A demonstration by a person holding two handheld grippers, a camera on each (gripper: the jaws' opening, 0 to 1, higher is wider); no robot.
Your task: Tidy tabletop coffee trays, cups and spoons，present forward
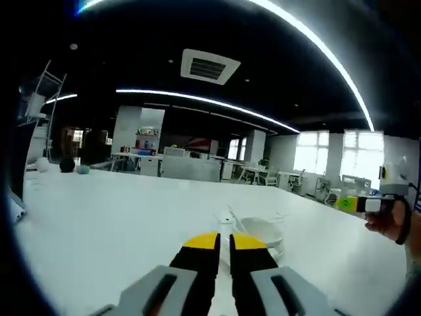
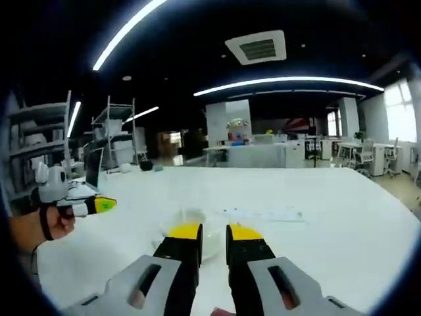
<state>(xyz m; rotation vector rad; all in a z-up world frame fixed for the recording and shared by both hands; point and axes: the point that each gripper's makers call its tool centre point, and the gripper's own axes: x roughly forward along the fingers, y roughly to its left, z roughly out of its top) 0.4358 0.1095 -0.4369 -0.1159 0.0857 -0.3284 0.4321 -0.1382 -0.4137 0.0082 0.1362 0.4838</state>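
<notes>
A white cup on a white saucer (image 1: 262,232) stands on the white table (image 1: 118,217), just beyond and slightly right of my left gripper (image 1: 224,242). Its yellow-tipped jaws are nearly together with nothing between them. A thin white handle (image 1: 234,220) leans at the cup's left side. In the right gripper view the same cup and saucer (image 2: 192,222) sit straight past my right gripper (image 2: 214,233), partly hidden by its jaws, which are close together and hold nothing. Each gripper appears in the other's view, held in a hand: the right gripper (image 1: 358,204) and the left gripper (image 2: 92,205).
A flat white strip (image 2: 263,214) lies on the table (image 2: 342,224) right of the cup. A dark ball (image 1: 66,164) and small objects sit at the far left edge. Metal shelves (image 2: 112,131) and office desks (image 1: 191,164) stand beyond the table.
</notes>
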